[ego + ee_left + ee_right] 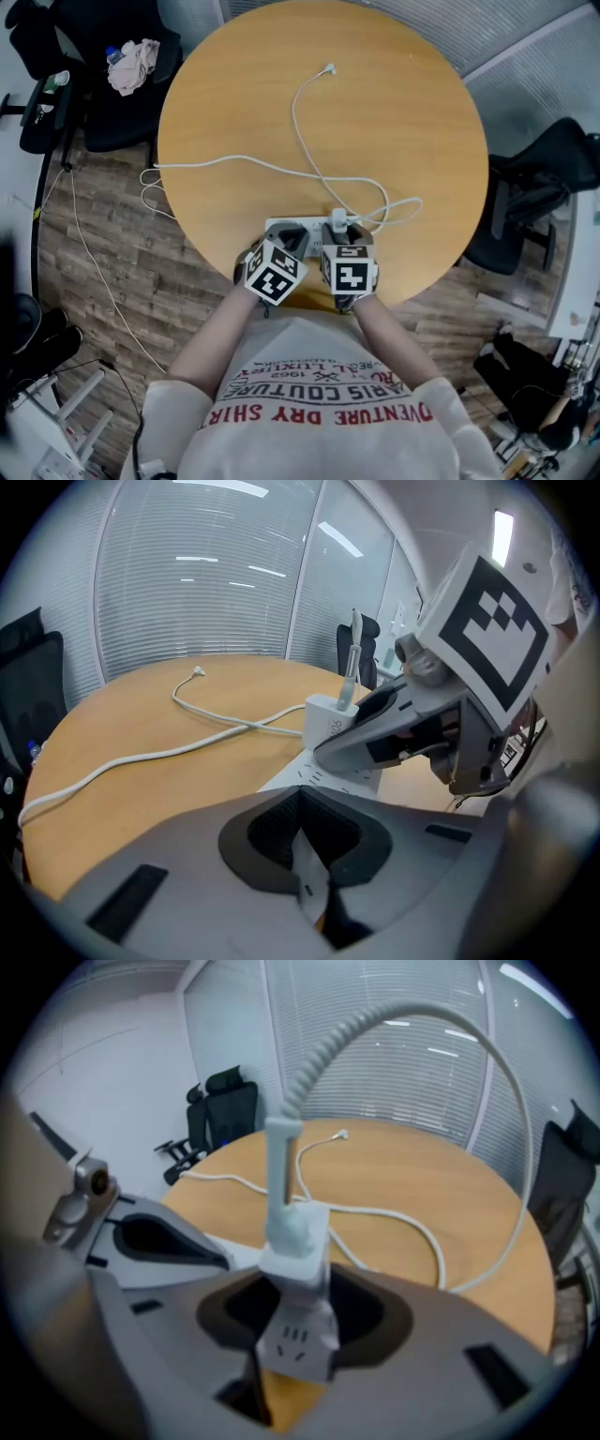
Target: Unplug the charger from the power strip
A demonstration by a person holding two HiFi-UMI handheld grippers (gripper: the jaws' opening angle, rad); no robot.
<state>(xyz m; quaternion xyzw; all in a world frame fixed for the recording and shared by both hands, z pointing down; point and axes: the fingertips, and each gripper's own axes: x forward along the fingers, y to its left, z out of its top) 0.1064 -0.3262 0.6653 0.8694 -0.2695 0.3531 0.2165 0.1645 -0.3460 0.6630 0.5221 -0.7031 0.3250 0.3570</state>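
A white power strip (289, 228) lies near the front edge of the round wooden table (234, 94). A white charger (338, 223) stands plugged into its right end, and its white cable (302, 112) loops across the table. My left gripper (292, 241) is shut on the power strip (309, 775), whose white body sits between its pads (267, 832). My right gripper (343, 236) stands open over the charger (295, 1232), and dark gaps show on both sides of the charger and the strip's end (295, 1340). In the left gripper view, the right gripper's fingers (375, 728) reach beside the charger (328, 722).
The strip's own cord (216, 161) runs left and hangs over the table edge in loops (150, 192). Black office chairs stand at the back left (103, 103) and at the right (534, 192). A bundle of cloth (134, 64) lies on the left chair. Window blinds (206, 574) lie beyond.
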